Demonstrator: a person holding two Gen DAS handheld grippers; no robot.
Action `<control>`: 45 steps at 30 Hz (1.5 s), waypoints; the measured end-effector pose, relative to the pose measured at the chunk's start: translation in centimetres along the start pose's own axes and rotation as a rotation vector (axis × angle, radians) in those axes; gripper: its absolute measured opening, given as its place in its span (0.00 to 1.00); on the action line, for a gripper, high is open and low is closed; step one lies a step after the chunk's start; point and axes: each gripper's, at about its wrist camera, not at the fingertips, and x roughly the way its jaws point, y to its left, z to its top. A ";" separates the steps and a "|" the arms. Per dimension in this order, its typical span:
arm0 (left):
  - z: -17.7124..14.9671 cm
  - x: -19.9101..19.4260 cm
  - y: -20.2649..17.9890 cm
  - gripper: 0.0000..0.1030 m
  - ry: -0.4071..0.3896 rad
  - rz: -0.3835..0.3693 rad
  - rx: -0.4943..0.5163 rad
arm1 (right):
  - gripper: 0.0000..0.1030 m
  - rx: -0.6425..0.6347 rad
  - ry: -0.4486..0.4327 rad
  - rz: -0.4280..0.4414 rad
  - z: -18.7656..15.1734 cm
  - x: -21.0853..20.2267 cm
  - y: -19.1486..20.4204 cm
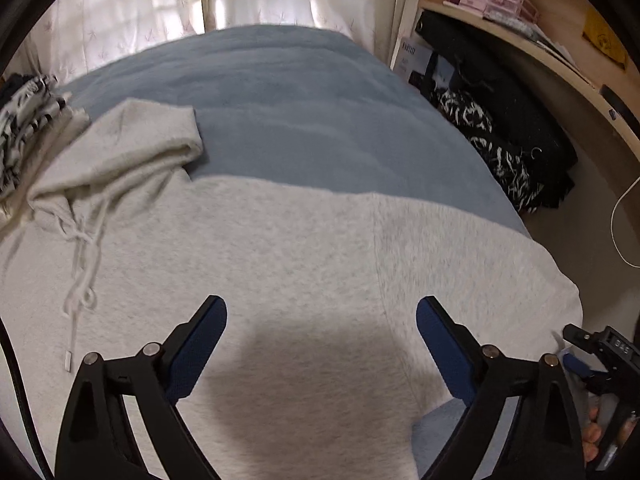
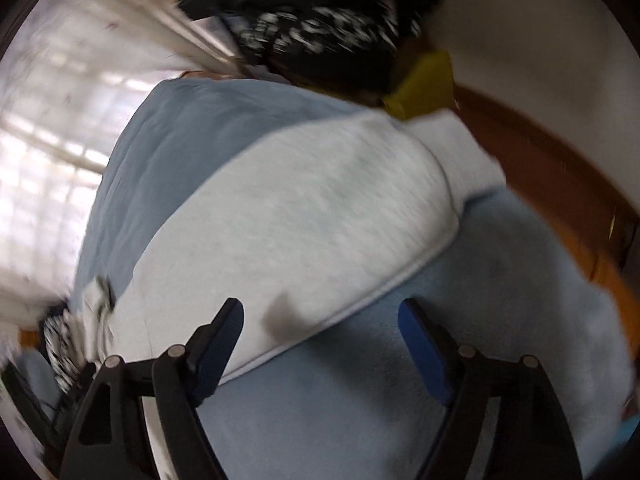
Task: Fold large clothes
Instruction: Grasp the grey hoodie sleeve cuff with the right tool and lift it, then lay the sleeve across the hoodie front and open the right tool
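Hoodie (image 1: 280, 248) lies flat on the bed (image 1: 300, 112), left gripper (image 1: 322, 320) and right gripper (image 2: 322, 320) both spread, empty, above its near hem; next: pinch hem, fold far.

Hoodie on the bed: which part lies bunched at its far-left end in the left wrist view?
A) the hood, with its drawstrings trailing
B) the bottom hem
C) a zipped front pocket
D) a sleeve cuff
A: the hood lies crumpled at the far-left end of the grey hoodie, and its white drawstrings trail from it across the chest, on the blue blanket.
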 end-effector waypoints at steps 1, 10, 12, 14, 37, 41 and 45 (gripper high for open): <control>-0.1 0.3 -0.1 0.83 0.013 -0.012 -0.006 | 0.76 0.027 -0.004 0.025 0.1 0.3 -0.6; -0.9 -0.1 1.0 0.53 0.045 -0.011 0.031 | 0.13 0.099 -0.127 -0.004 1.7 1.2 -0.3; -0.8 -1.2 2.3 0.53 0.023 0.020 0.031 | 0.11 0.039 -0.199 -0.009 1.5 -0.4 1.9; -0.7 -2.2 3.5 0.53 0.005 0.046 0.029 | 0.10 -0.091 -0.290 -0.006 0.5 -3.0 5.6; -8.6 -9.1 23.7 0.53 -0.045 0.110 -0.213 | 0.53 -1.073 0.061 0.107 -28.9 7.0 30.5; -9.0 -8.6 22.7 0.53 -0.045 0.070 -0.184 | 0.53 -1.012 0.052 0.191 -27.5 4.6 29.1; -9.0 -8.7 20.4 0.53 -0.053 0.009 -0.128 | 0.53 -0.925 0.055 0.211 -26.8 3.2 27.5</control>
